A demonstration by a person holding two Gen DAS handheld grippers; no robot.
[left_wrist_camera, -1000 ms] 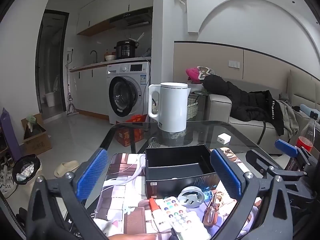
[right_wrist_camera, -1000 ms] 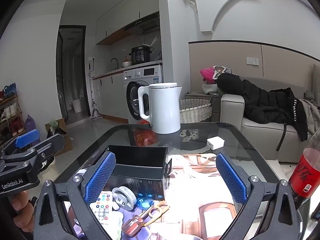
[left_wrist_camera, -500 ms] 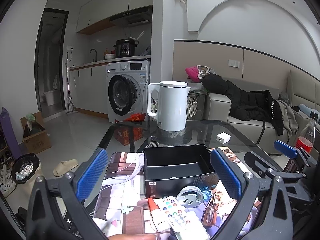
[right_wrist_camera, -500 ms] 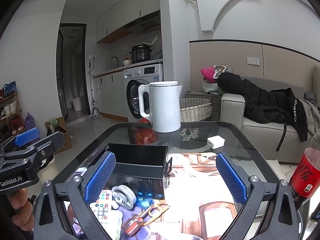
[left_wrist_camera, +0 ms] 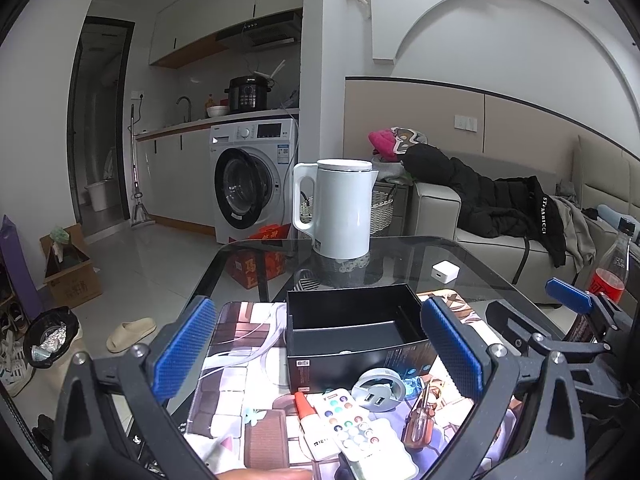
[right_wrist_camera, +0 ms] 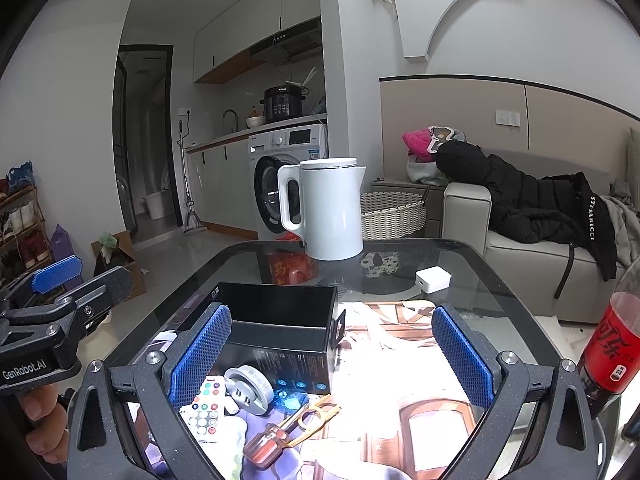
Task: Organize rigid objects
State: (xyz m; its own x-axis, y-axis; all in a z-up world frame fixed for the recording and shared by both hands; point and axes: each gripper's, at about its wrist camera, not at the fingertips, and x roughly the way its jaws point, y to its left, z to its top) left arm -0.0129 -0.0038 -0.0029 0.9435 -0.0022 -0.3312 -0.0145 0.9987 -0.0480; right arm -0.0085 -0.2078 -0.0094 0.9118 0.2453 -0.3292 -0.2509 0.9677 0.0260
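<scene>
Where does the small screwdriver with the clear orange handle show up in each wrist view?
Left wrist: the screwdriver lies low, right of centre, beside the remote.
Right wrist: the screwdriver lies at bottom centre-left, right of the remote.
Shared landmark: the open black box, just behind it in both views.

White plastic electric kettle [left_wrist_camera: 340,208] upright at far edge of glass surface [right_wrist_camera: 500,280]. Beyond: white front-loading washing machine [left_wrist_camera: 250,176], woven wicker basket [right_wrist_camera: 392,216], black padded coat [right_wrist_camera: 532,200] draped over beige sofa [right_wrist_camera: 532,256].
</scene>
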